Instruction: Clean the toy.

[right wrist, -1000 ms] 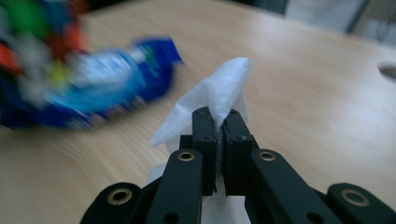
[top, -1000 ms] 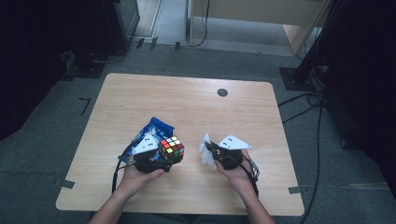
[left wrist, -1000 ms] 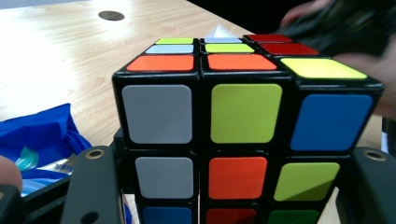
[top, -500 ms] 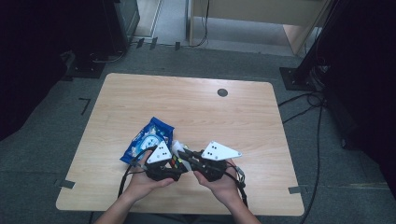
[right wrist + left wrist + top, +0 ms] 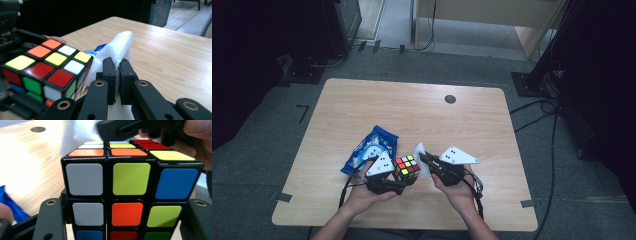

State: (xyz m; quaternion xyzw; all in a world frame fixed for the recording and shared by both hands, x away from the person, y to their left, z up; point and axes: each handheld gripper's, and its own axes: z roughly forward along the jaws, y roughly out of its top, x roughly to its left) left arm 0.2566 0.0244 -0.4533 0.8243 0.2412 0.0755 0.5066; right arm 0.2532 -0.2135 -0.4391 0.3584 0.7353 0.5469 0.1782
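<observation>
While the left gripper (image 5: 404, 179) has its jaws spread just wide enough to clamp a puzzle cube (image 5: 406, 168) by two opposite sides, the right gripper (image 5: 424, 161) has its jaws pressed nearly together on a fold of white cloth (image 5: 420, 152). In the left gripper view the cube (image 5: 130, 182) is glossy black plastic with smooth, rounded square stickers in white, yellow, blue, orange, red and green. In the right gripper view the cloth (image 5: 119, 47) looks soft and fuzzy, rising from the pinch in a rounded peak just beside the cube's (image 5: 47, 67) corner; whether they touch I cannot tell. Both are held above the near edge of the table (image 5: 462, 125), a pale wood-grain top with rounded corners and a small dark round hole (image 5: 450, 99) toward its far side. A crinkled blue snack bag (image 5: 371, 148) lies just left of the left gripper. Most of the far tabletop is open, grey floor around it.
</observation>
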